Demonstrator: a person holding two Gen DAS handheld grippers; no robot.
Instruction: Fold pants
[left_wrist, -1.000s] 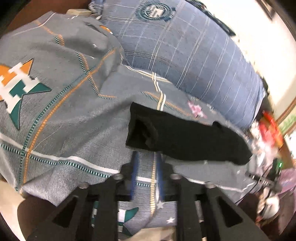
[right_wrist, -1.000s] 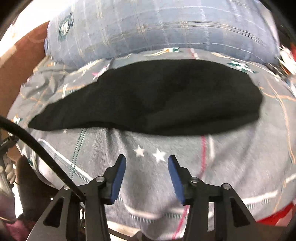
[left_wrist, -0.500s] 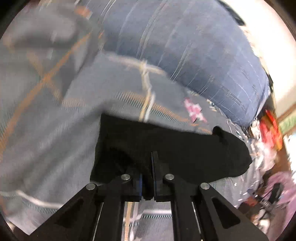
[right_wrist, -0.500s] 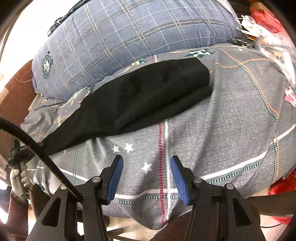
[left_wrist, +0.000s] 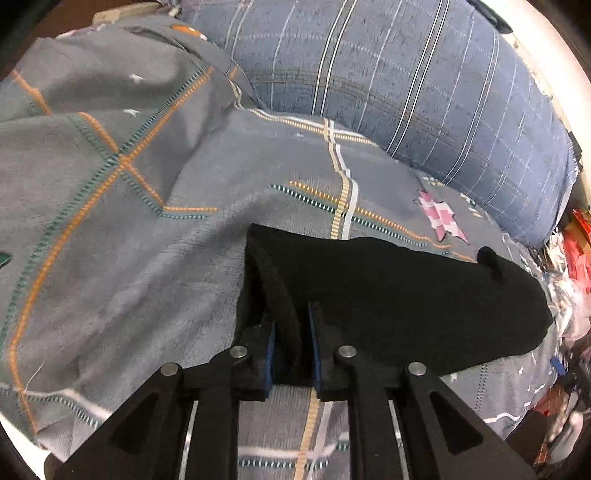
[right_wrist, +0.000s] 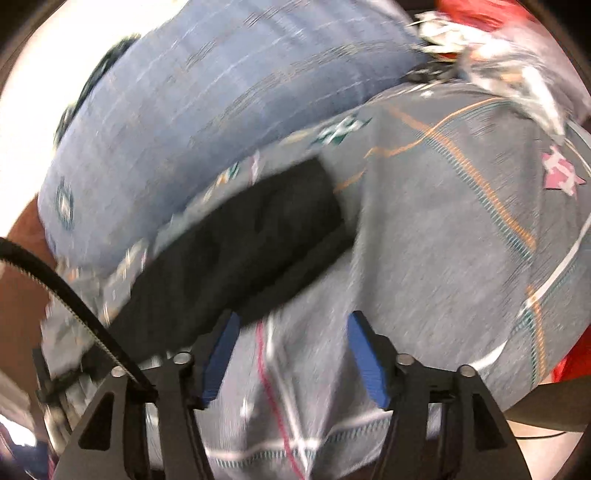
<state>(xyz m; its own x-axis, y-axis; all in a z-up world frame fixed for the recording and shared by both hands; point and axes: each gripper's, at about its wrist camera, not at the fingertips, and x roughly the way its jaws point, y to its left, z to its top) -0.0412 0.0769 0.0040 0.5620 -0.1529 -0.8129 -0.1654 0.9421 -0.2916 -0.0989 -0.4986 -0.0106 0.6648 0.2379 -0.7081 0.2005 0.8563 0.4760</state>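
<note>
Right-wrist view motion-blurred throughout

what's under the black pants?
The black pants lie on grey patterned bedding, visible all round them. Whatever is beneath the fabric itself is covered.

No readable text, label, brand or number anywhere. Only a round emblem (right_wrist: 64, 203) on the blue plaid pillow (right_wrist: 221, 110), too blurred to read, and pink and green block motifs on the grey bedsheet (left_wrist: 110, 240), not clearly letters.
</note>
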